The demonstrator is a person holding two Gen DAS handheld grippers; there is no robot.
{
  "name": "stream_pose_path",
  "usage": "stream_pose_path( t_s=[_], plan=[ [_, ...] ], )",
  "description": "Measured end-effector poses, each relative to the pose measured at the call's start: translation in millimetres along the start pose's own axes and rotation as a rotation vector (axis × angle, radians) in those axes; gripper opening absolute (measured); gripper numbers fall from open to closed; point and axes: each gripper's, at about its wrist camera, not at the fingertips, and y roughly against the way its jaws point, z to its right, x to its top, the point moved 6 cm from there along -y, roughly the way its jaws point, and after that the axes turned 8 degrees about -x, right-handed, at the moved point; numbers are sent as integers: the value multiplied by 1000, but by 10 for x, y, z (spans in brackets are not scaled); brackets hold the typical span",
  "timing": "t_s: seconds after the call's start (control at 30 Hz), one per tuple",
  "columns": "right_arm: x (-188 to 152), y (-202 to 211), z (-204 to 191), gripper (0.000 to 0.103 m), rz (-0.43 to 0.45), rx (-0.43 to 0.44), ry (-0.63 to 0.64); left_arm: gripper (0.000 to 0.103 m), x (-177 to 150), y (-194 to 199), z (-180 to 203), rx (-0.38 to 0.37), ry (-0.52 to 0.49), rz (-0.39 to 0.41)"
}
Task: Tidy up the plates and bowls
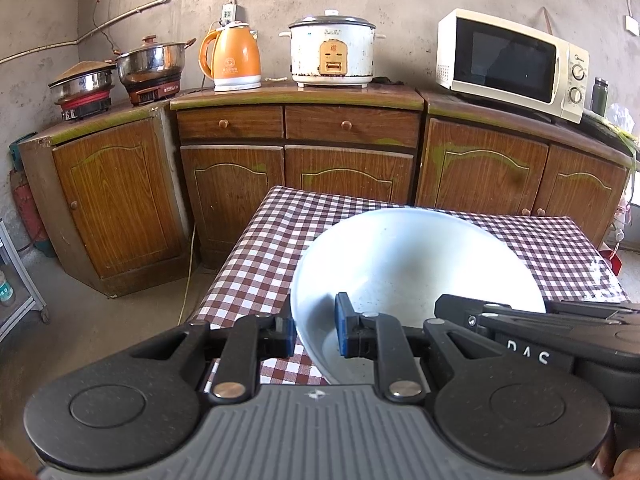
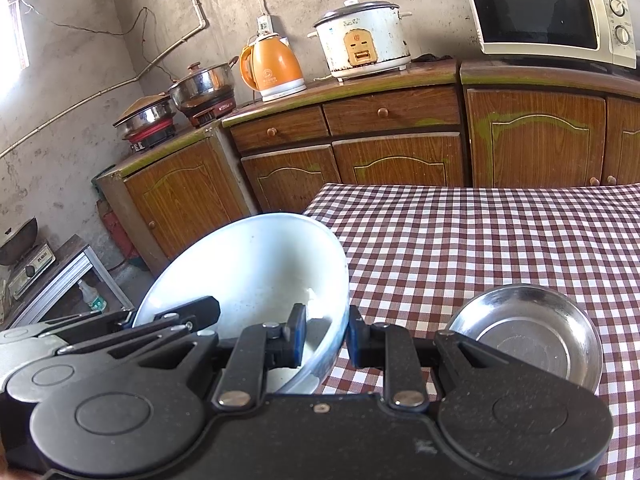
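White and glossy, the big bowl (image 1: 416, 276) sits tilted over the near left part of the checked tablecloth (image 1: 256, 248), with both grippers set astride its rim. The left gripper (image 1: 315, 334) has one blue pad (image 1: 342, 328) inside the bowl and the other outside the wall; a gap shows on both sides, so I cannot tell whether it grips. The right gripper (image 2: 326, 340) straddles the opposite rim in the same way, its pads slightly parted and not plainly touching. The bowl's near bottom is hidden behind the gripper bodies in both views. A small steel dish (image 2: 528, 336) lies on the cloth just right of the right gripper, its near edge cut off by the tool.

Behind the table runs a row of wooden cabinets (image 1: 300, 160) against a rough grey wall. On top stand two steel pots on burners (image 1: 152, 64), an orange kettle (image 1: 232, 58), a worn white rice cooker (image 1: 332, 52) and a cream microwave (image 1: 508, 60). Its brand mark is too small to read. White letters "DAS" show on the right gripper's body in the left view.
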Motion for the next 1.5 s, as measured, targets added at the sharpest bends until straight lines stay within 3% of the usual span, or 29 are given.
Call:
stream_pose_path(
  t_s=[1.5],
  plan=[
    [-268,61,31,27,-17,-7,5,19,-223,78,47,-4,7,-20]
  ],
)
